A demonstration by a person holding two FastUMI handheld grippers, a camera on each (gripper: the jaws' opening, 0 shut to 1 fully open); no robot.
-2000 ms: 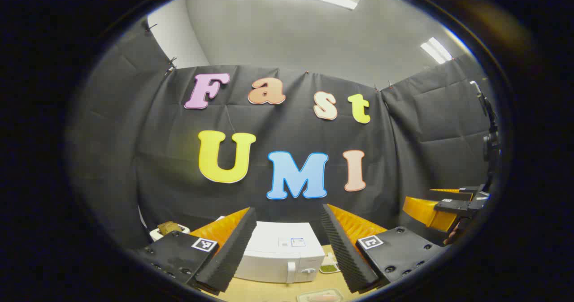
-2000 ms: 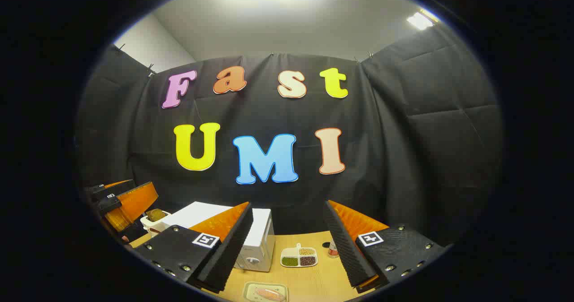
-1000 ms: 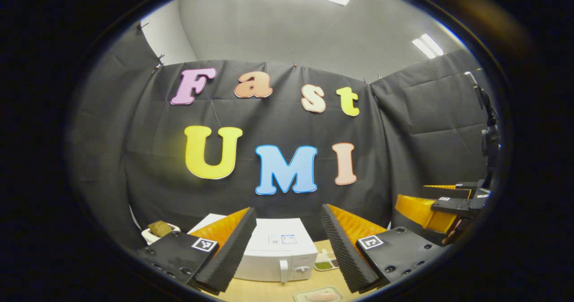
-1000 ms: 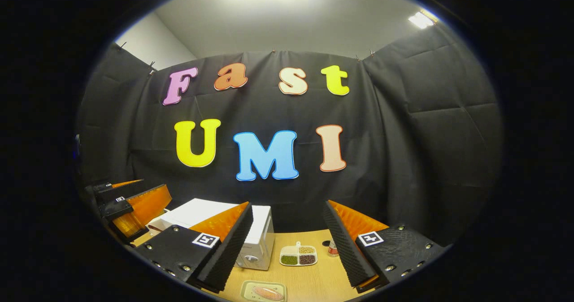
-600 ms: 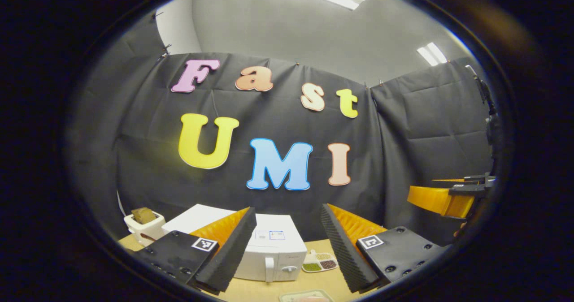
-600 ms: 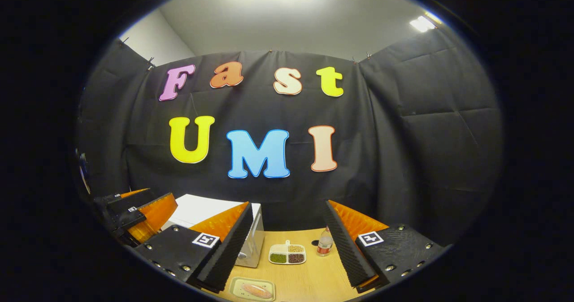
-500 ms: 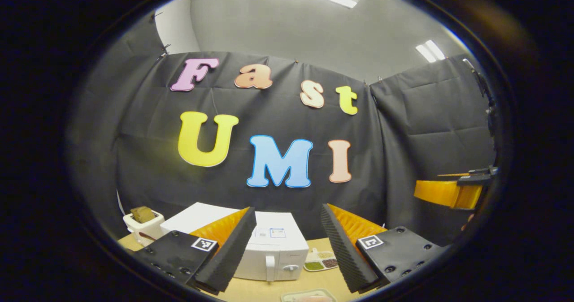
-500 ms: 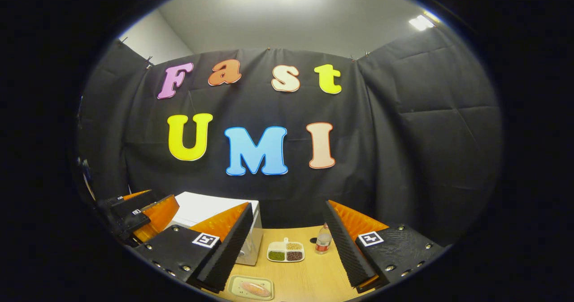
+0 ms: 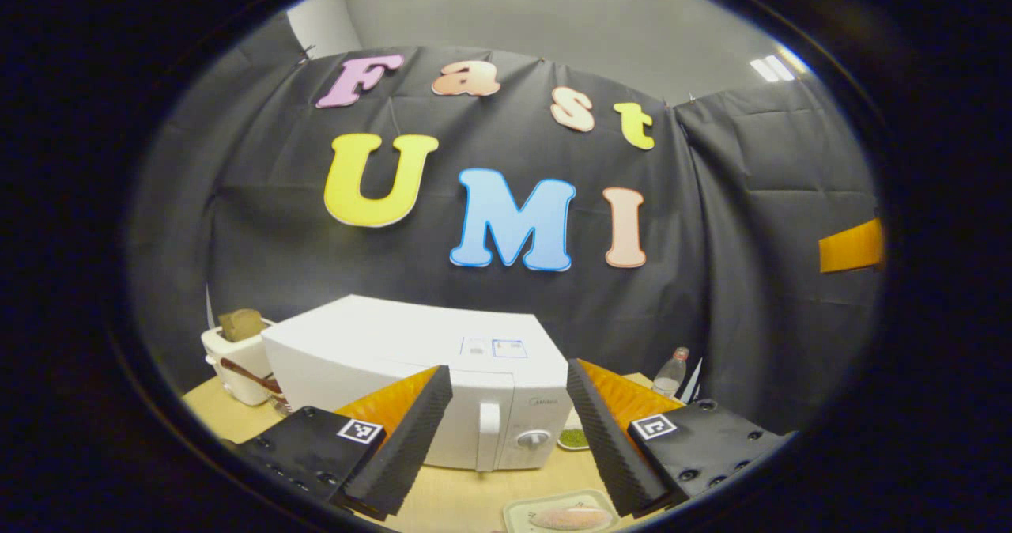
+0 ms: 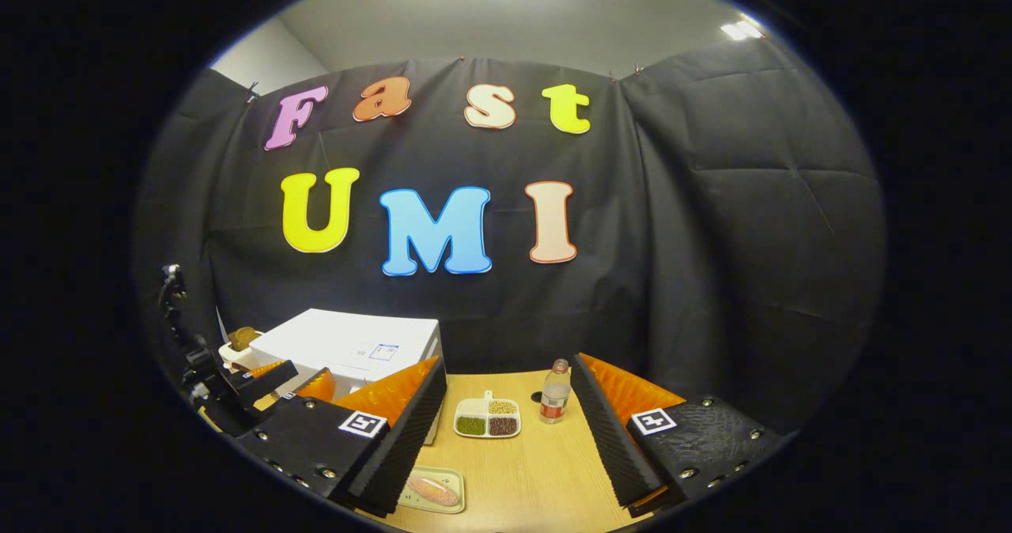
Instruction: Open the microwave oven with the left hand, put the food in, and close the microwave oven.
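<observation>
The opening step is judged to be in hand: the microwave [image 9: 411,375] stands on the table [image 10: 545,470] with its door closed, and its upright handle [image 9: 489,436] is framed between the spread, empty fingers of the left gripper [image 9: 506,430], not yet touched. The right gripper [image 10: 506,430] is likewise held apart and empty. The food [image 10: 431,489] lies on a small tray [image 10: 455,508] in front of the microwave. Next, the handle must be reached, clamped and pulled.
</observation>
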